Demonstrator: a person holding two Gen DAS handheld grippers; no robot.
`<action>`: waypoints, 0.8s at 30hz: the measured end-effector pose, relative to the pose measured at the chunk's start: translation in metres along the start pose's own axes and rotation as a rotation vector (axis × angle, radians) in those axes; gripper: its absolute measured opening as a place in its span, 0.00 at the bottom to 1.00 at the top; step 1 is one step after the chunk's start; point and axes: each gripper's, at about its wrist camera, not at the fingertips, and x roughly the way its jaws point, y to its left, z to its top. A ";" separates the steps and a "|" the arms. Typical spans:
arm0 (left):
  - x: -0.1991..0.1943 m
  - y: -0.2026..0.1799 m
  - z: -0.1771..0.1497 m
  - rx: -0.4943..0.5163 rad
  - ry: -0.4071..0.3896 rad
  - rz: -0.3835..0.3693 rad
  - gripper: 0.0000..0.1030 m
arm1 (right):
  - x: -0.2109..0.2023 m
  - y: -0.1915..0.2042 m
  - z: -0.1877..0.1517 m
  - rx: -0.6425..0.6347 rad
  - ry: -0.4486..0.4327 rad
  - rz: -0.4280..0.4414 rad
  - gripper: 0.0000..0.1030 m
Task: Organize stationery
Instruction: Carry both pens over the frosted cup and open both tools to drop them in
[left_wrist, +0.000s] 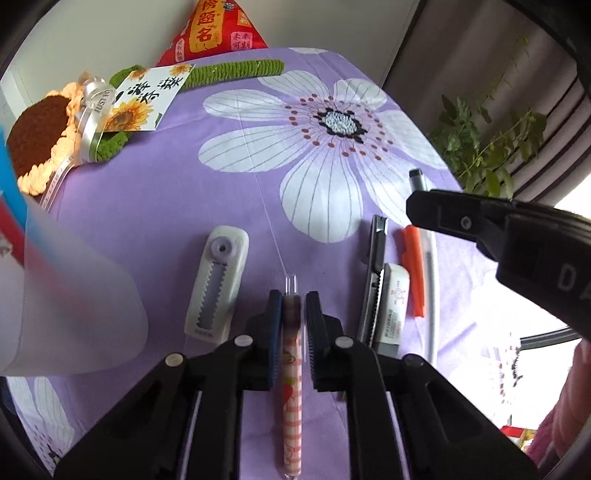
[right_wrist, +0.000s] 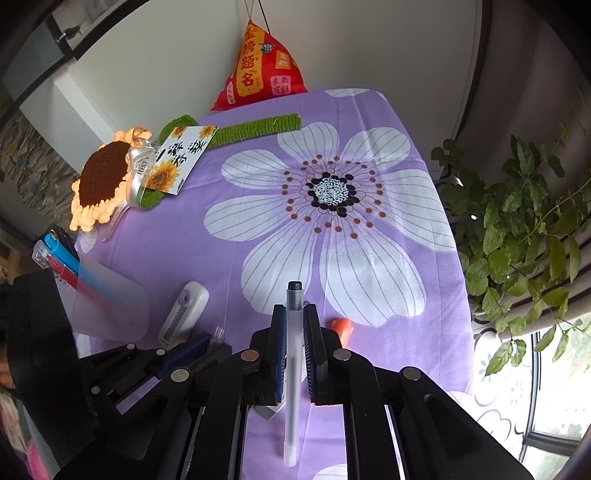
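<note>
Pickup step: left gripper (left_wrist: 292, 306) clamped the pink pen (left_wrist: 291, 373) lying on the tablecloth (left_wrist: 155, 221), right gripper (right_wrist: 294, 321) gripped a frosted pen (right_wrist: 293, 369); next, likely lift toward the holder (right_wrist: 110, 302).

The correction tape (left_wrist: 218, 284) lies left of the utility knife (left_wrist: 375, 280) and eraser (left_wrist: 395, 302).

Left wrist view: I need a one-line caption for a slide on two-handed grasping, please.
Left gripper shut on a pink patterned pen above the purple floral cloth.
</note>
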 end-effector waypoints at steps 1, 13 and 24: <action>-0.005 0.001 0.000 -0.004 -0.015 0.003 0.10 | -0.001 0.000 0.000 0.000 -0.002 -0.001 0.10; -0.047 -0.003 -0.001 0.012 -0.119 -0.019 0.10 | -0.017 0.007 -0.002 -0.006 -0.036 0.004 0.10; -0.095 0.008 -0.003 -0.002 -0.245 -0.048 0.08 | -0.055 0.025 -0.006 -0.041 -0.123 0.012 0.10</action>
